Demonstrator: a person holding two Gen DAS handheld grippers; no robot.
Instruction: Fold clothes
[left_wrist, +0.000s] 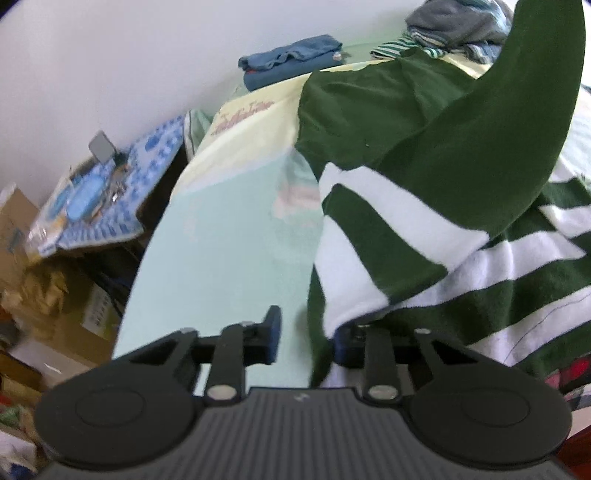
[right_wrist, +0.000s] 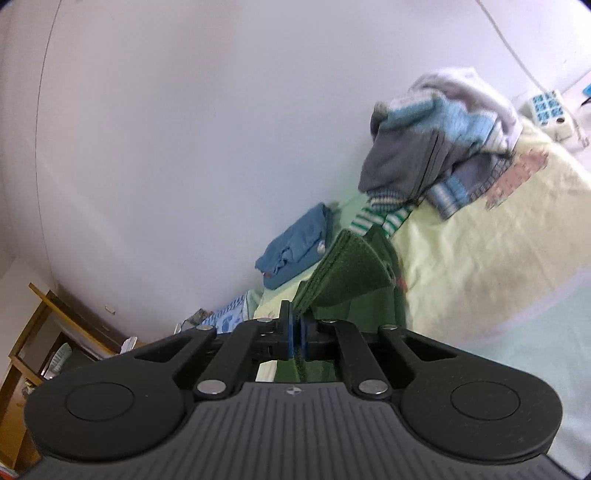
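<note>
The right tool (right_wrist: 296, 332) pinches the green shirt (left_wrist: 424, 147) over the bed (right_wrist: 480, 258); the left tool (left_wrist: 306, 332) gapes.

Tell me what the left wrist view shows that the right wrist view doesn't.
Only the left wrist view shows the white stripes of the green and white garment, the side table with a blue patterned cloth, and the left gripper, its jaws apart with cloth draped over one finger. Only the right wrist view shows the right gripper shut on a ribbed green edge of that garment, plus a white box with teal squares. Both show the folded blue clothes by the wall, the unfolded pile, and the pale bed cover.
</note>
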